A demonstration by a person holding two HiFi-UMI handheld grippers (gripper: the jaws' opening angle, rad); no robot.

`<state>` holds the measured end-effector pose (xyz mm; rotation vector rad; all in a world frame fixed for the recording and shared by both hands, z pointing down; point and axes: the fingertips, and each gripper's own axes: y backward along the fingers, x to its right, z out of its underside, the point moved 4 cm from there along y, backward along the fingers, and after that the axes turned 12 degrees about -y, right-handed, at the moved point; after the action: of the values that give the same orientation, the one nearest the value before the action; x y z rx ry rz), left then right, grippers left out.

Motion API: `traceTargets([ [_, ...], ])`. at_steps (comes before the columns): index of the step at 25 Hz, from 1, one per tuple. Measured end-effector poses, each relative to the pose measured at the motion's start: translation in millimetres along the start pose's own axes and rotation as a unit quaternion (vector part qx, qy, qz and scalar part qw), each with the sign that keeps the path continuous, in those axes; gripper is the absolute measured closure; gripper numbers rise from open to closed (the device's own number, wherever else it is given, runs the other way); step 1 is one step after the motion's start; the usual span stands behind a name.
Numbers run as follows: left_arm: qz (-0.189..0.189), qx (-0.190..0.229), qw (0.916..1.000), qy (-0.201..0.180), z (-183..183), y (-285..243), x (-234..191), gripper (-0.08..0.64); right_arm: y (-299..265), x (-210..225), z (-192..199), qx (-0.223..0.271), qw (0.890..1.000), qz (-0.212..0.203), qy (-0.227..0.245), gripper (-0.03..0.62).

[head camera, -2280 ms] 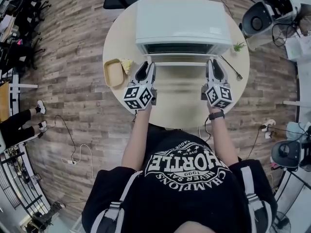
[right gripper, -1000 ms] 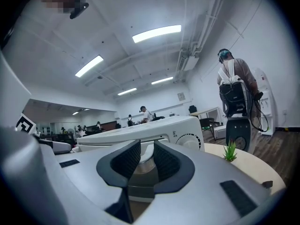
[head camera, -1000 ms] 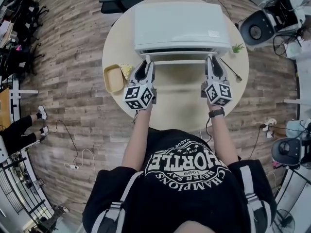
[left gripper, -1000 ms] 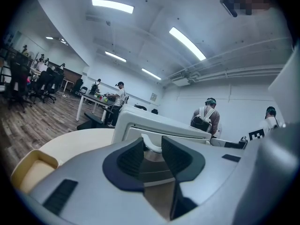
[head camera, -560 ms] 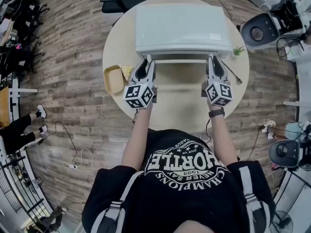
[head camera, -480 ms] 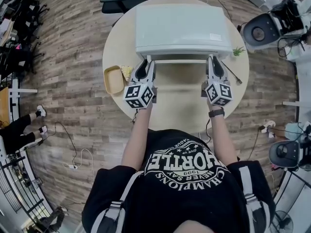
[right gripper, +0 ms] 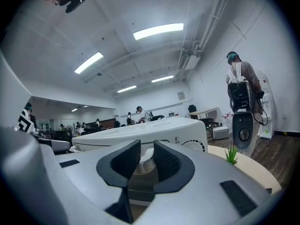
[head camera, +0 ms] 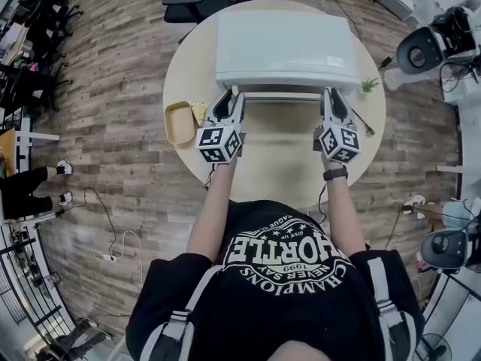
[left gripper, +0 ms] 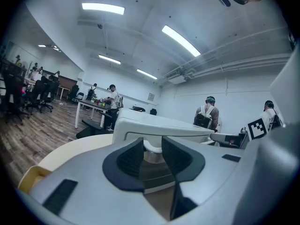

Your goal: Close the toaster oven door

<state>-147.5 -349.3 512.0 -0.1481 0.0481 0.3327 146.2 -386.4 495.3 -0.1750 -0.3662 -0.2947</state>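
A white toaster oven (head camera: pixel 285 47) stands at the far side of the round table (head camera: pixel 278 168). Its door is swung up almost flush with the front, and the white door handle (head camera: pixel 282 95) runs along its near edge. My left gripper (head camera: pixel 229 98) is shut on the handle's left end, and my right gripper (head camera: pixel 333 98) on its right end. In the left gripper view the handle (left gripper: pixel 152 147) sits between the dark pads (left gripper: pixel 130 158) of the left gripper (left gripper: pixel 153 154). The right gripper view shows the right gripper (right gripper: pixel 146 159) clasping the handle (right gripper: pixel 146 153) below the oven's dial panel (right gripper: pixel 187 144).
A yellow tray (head camera: pixel 179 122) with a piece of food (head camera: pixel 198 111) lies on the table left of the left gripper. At the table's right edge are a small green plant (head camera: pixel 369 86) and a thin dark rod (head camera: pixel 361 120). Office chairs and several people are around the room.
The oven door has swung up from partly open to almost flush, and the dark gap has gone. Both grippers moved away from me and upward with the handle.
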Motion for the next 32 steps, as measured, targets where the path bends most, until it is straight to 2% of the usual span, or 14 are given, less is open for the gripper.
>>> traceTargets([
  [3, 0.011, -0.005, 0.9996, -0.027, -7.0, 3.6, 1.1, 0.420, 3.2, -4.2, -5.3, -0.013, 1.000, 0.002, 0.007, 0.486],
  [9, 0.025, -0.017, 0.9983, -0.050, -9.7, 6.0, 4.2, 0.436, 8.1, -5.6, -6.1, -0.032, 0.999, -0.006, 0.016, 0.489],
  [22, -0.003, -0.007, 0.9980, -0.062, -10.4, 88.2, 43.2, 0.491, 88.4, -37.9, 2.2, -0.036, 0.997, -0.044, 0.047, 0.509],
  [28, -0.007, -0.010, 0.9957, -0.092, -9.3, 121.3, 58.2, 0.509, 118.1, -50.3, 6.1, -0.023, 0.997, -0.051, 0.045, 0.561],
  [32, -0.004, -0.003, 0.9958, -0.091, -12.1, 135.8, 76.6, 0.520, 141.9, -51.0, 3.9, -0.015, 0.998, -0.053, 0.034, 0.572],
])
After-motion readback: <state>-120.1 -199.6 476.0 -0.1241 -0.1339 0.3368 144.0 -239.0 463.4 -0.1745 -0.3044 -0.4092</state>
